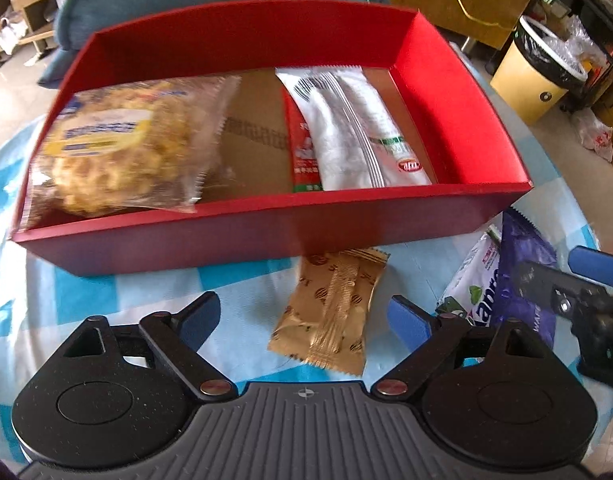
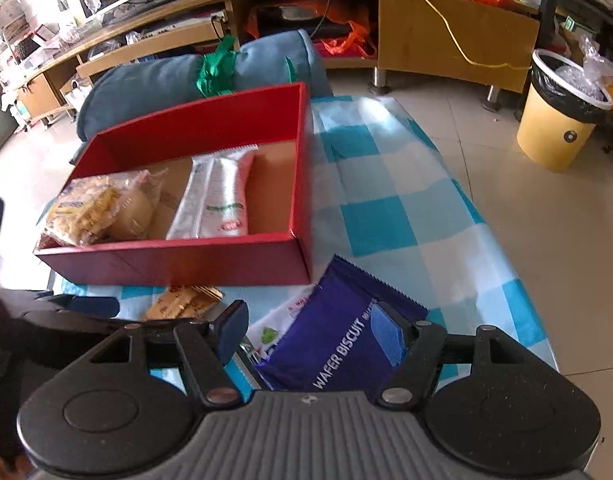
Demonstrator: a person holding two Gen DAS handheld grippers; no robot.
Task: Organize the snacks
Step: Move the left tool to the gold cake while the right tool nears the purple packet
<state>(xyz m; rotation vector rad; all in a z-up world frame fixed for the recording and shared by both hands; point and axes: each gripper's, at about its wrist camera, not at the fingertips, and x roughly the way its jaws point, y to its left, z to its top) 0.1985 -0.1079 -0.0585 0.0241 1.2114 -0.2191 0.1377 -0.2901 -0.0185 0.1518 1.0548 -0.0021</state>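
Left wrist view: gold packet (image 1: 329, 312) untouched between wide-open left gripper's (image 1: 306, 314) jaws.

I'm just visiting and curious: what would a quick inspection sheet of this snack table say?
Surface: blue-and-white checked cloth.
Job's things: red box holds a yellow snack bag and a silver packet; gold packet, purple wafer packet and a white packet lie outside.
Clutter: nothing seen.
Grippers: left gripper open around the gold packet; right gripper straddles the wafer packet, grip unclear.
Cables: yellow cord by the cabinet.
Surroundings: blue cushion, yellow bin.
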